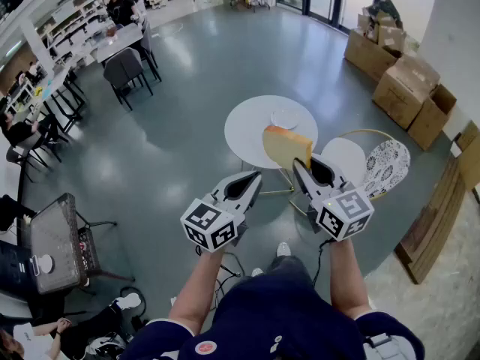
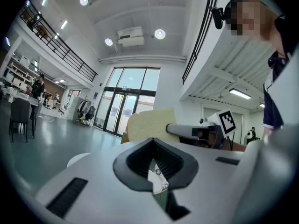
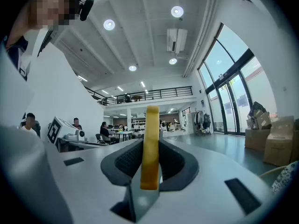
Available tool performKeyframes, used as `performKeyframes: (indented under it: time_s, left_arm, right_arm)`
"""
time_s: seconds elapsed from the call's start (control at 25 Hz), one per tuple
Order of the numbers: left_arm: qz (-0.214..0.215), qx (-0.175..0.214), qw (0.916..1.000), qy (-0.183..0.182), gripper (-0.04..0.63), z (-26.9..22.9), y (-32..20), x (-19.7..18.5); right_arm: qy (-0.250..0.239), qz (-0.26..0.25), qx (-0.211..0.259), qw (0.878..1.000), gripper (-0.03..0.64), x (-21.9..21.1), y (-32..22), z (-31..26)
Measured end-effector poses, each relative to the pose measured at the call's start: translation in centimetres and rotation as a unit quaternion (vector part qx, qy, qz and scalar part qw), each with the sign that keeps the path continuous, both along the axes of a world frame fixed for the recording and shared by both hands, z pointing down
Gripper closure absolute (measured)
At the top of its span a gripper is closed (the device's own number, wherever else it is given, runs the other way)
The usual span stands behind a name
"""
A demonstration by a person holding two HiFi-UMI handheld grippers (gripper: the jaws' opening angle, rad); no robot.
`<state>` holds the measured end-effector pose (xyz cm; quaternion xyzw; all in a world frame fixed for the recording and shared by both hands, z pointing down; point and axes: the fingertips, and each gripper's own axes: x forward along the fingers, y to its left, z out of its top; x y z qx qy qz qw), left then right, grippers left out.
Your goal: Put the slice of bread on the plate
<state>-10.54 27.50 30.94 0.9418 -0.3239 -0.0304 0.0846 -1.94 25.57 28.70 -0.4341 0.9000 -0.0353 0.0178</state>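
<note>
On the round white table (image 1: 244,137) the plate (image 1: 285,118) lies just ahead of our right gripper (image 1: 302,165), which pinches the bread (image 1: 287,147) upright; our left gripper (image 1: 251,180) is closed, empty.

Bright (ceiling lamps (image 3: 177,11)), fisheye edges, seemingly sharp

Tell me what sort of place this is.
Probably a large open-plan office or lab hall. People sit at rows of desks, a railed mezzanine overlooks the floor, and cardboard boxes are stacked by the wall.
</note>
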Motion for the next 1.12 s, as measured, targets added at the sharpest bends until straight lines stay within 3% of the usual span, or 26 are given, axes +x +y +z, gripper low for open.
performKeyframes:
  time_s: [1.12]
  left_arm:
    - [0.020,-0.001,0.9998,0.006,0.591,0.3,-1.8,-0.8]
  right_arm:
    - [0.004,0.014,-0.002,1.000,0.526,-1.0,-1.4,0.3]
